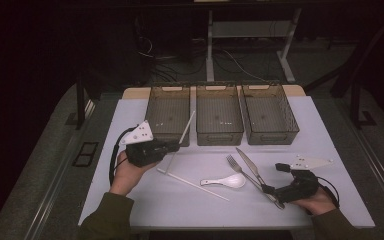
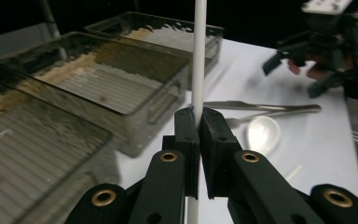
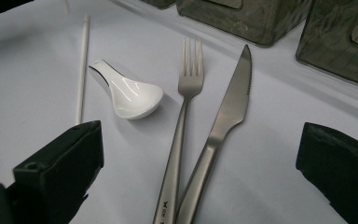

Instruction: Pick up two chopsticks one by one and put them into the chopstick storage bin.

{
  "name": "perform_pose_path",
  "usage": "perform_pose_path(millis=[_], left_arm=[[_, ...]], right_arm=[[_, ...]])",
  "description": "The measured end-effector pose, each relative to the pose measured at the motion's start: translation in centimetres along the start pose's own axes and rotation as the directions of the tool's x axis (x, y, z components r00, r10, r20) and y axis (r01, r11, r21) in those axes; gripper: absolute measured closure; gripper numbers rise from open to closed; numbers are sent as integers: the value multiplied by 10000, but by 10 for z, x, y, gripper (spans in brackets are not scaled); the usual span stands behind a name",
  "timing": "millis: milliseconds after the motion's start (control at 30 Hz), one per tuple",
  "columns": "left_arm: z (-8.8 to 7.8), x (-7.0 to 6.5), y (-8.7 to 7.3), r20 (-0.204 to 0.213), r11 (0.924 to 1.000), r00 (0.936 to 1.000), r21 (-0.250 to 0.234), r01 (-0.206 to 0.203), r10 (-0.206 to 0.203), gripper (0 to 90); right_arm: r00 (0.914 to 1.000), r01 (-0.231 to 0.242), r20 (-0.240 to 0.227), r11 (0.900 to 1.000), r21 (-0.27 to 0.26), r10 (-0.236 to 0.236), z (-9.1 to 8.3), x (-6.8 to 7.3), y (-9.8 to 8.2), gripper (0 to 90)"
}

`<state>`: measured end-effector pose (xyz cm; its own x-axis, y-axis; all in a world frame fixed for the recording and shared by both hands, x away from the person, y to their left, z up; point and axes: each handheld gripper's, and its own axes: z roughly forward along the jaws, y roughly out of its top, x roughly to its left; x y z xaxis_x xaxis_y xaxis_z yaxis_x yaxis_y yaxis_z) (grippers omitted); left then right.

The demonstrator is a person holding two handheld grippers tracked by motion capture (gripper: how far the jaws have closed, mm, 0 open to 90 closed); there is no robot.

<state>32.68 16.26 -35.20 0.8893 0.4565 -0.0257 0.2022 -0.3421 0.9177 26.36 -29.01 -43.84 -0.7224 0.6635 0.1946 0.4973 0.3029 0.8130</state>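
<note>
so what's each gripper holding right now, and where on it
The left gripper clamps a white chopstick partway along its length. The right gripper holds nothing, jaws open.

chopstick (image 2: 198, 56) white | second chopstick (image 1: 192, 182) white | spoon (image 3: 133, 93) glossy white | fork (image 3: 186, 93) silver | knife (image 3: 230, 102) silver, serrated edge | bins (image 1: 219, 120) smoky translucent brown, ribbed floors | table (image 1: 180, 205) pale lavender-white | grippers (image 1: 172, 146) black, brass rivets | sleeves (image 1: 105, 220) olive green
</note>
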Motion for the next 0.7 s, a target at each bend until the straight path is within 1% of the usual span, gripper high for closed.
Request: perform_pose_path(millis=[67,167,200,300,333,400,533,700], left_arm=[[1,5,6,-136,10000,9999,7,7,-7,850],[1,13,15,-330,9999,9993,-56,151,-153,850],[2,16,19,-423,10000,9991,16,97,-96,850],[2,26,30,-674,9998,9976,32,188,-186,850],[2,30,33,-795,9997,9966,75,216,-210,850],[3,37,40,-931,9996,9953,61,278,-271,850],[6,54,55,-1309,9993,9911,232,280,-247,850],[10,75,70,-1830,9984,9829,496,288,-192,850]], right_arm=[[10000,-14,3,10000,0,14,0,0,0,8],[10000,28,-8,10000,-62,-28,-1,0,0,8],[10000,20,-3,10000,-80,-20,-1,0,0,8],[10000,-71,-34,10000,-42,71,-2,1,0,8],[10000,10,-18,10000,-82,-10,-1,0,0,8],[10000,-14,-8,10000,-96,14,-1,0,0,8],[10000,-42,-24,10000,-90,42,-1,0,0,8],[10000,-67,-39,9999,-97,67,-2,0,1,8]])
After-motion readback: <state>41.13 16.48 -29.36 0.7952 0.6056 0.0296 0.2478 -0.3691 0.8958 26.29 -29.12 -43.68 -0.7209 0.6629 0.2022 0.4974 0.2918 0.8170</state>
